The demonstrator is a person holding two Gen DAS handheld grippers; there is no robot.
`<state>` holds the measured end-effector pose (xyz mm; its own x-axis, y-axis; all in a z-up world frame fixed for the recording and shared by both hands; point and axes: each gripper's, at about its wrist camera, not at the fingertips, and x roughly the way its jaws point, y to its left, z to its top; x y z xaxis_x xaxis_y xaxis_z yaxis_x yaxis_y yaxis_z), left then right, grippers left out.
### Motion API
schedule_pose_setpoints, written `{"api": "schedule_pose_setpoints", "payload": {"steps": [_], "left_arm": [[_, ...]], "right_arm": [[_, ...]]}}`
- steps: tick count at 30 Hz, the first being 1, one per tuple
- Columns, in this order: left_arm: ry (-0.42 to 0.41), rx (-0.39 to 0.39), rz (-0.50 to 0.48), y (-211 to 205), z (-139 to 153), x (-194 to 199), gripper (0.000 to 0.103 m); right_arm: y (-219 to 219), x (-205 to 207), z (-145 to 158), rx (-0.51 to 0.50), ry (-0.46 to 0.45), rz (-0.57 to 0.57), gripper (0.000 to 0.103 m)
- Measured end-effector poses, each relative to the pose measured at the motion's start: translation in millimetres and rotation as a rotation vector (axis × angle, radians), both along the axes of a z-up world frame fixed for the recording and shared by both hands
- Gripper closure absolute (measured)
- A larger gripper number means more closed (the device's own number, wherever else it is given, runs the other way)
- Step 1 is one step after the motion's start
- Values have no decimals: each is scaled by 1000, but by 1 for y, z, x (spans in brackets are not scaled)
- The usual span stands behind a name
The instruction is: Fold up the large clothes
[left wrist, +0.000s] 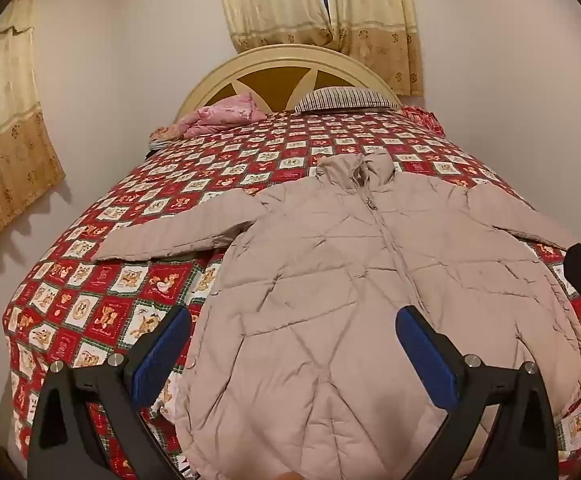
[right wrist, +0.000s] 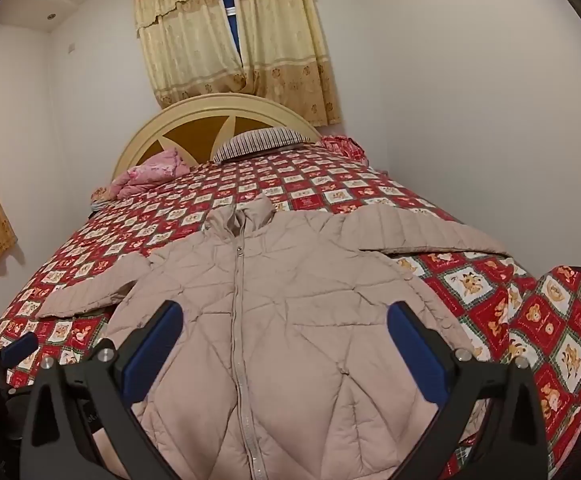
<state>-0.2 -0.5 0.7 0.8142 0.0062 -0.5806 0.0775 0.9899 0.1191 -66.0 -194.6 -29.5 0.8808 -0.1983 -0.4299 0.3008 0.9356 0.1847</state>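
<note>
We see a beige quilted puffer jacket (left wrist: 370,280) lying flat and face up, zipped, on a bed covered with a red-and-white checked bear-print quilt (left wrist: 90,304), its collar toward the cream arched wooden headboard (left wrist: 286,68) and both sleeves spread out to the sides. Our left gripper (left wrist: 292,340) hovers above the jacket's lower half, blue-padded fingers (left wrist: 162,356) released and spread wide, holding nothing. Our right gripper (right wrist: 284,338) hangs likewise over the hem area, fingers (right wrist: 418,348) parted and empty. A striped pillow (right wrist: 258,142) and a crumpled pink blanket (right wrist: 150,172) rest by the headboard, under yellow patterned curtains (right wrist: 230,40)
</note>
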Motion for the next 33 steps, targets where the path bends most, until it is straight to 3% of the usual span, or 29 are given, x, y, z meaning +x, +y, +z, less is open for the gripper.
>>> {"api": "schedule_pose_setpoints", "payload": {"steps": [33], "left_arm": [[25,-46,13,8,-9,1,1]], "right_arm": [[0,2,-4,9,5,1,0]]}}
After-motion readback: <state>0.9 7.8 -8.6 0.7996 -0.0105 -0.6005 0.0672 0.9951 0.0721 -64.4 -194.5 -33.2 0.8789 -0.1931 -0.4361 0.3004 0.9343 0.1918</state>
